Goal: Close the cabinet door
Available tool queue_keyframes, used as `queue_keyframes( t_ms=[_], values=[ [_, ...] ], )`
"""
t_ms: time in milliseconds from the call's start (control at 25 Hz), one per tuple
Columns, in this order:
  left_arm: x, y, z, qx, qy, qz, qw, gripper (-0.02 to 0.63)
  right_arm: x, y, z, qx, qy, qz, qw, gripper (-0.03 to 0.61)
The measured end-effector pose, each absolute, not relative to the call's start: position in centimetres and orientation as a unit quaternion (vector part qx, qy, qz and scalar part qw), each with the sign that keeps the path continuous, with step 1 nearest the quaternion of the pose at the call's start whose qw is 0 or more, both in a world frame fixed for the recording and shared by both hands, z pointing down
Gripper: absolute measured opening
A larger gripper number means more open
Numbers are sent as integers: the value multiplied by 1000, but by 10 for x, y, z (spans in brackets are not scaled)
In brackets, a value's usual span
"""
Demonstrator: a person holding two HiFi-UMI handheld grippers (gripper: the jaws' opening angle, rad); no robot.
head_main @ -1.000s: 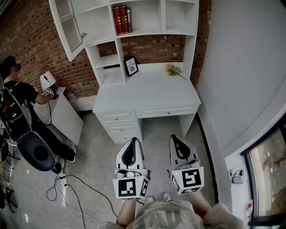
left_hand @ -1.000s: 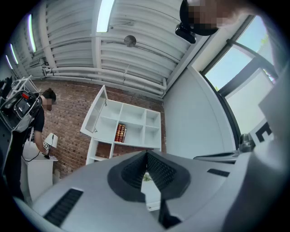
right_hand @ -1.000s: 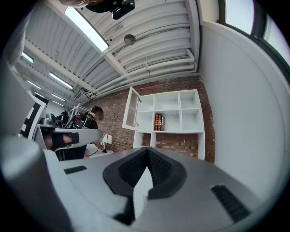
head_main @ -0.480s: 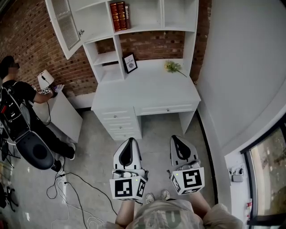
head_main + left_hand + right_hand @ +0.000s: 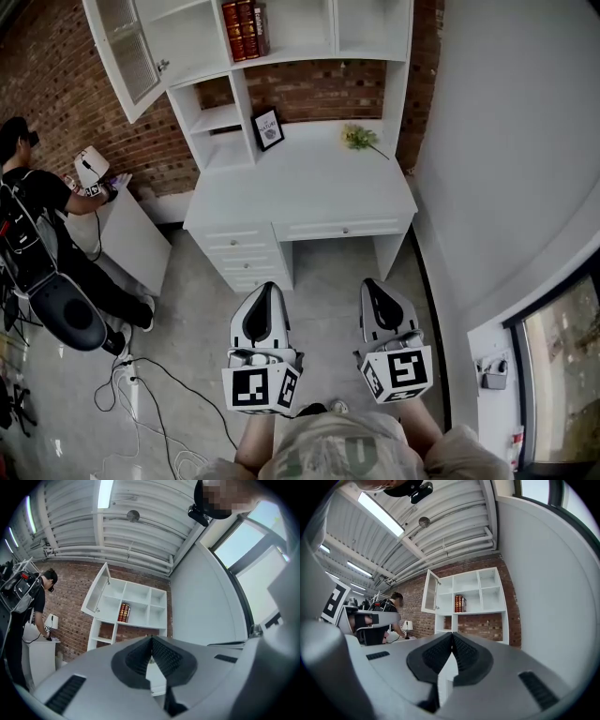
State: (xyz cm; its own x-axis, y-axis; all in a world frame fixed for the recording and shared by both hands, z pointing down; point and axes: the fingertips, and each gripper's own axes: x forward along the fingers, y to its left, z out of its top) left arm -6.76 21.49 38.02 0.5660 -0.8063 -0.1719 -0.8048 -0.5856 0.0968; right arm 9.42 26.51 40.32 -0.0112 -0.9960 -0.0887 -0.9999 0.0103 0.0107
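Left tongs (image 5: 265,292) and right tongs (image 5: 375,286) pressed together (both empty), I'd step nearer, then push the cabinet door (image 5: 122,52) at its free edge.

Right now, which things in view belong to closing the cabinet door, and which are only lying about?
For the job:
- cabinet door, standing open at the upper left of the shelves
- left tool and right tool, both shut and empty

Just lying about:
- books
- picture frame
- flowers
- desk
- cables on the floor
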Motion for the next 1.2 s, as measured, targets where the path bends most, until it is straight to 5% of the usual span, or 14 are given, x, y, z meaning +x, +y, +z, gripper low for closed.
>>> queue_keyframes(
  t_ms=[520, 1200],
  values=[
    [-35, 127, 397, 886, -452, -105, -9, 12, 140, 196, 413, -712, 700, 54, 33, 17],
    [2, -148, 372, 904, -413, -114, -10, 12, 148, -80, 383, -724, 686, 70, 21, 17]
  ],
)
